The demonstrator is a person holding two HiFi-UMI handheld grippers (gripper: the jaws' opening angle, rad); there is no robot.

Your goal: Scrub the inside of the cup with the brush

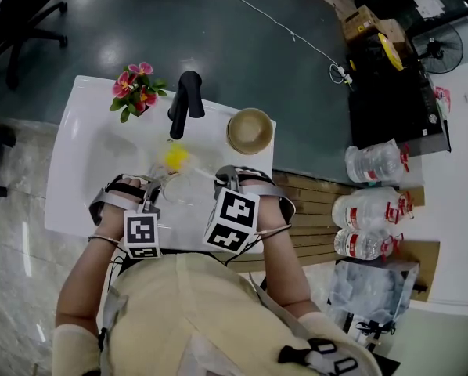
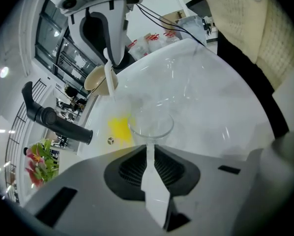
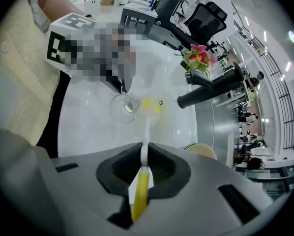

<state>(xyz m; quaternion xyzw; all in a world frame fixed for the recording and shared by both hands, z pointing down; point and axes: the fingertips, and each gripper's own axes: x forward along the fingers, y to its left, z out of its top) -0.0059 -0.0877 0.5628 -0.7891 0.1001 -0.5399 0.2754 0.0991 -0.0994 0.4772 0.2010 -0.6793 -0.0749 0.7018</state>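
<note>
Person at a white table [image 1: 85, 155] holding a clear stemmed cup and a yellow-headed brush, one in each gripper.

Nearest, the left gripper [image 2: 149, 168] has its fingers [image 2: 127, 168] clenched on the stem of the cup [image 2: 152, 123], whose bowl sits just past the fingertips over the table. The right gripper [image 3: 143, 167] has its fingers [image 3: 161, 168] clamped on the handle of the brush [image 3: 145, 146]. The brush's yellow head [image 3: 149, 105] lies just beside the cup's rim, on its far left, apparently not yet inside. The step seems to be bringing the brush to the cup's mouth. Next, the head needs lining up with the opening and easing in while the cup is held steady. Farther off stand a tan bowl [image 1: 250, 130], a black faucet-like fixture [image 1: 187, 104] and pink flowers [image 1: 136, 88].
</note>
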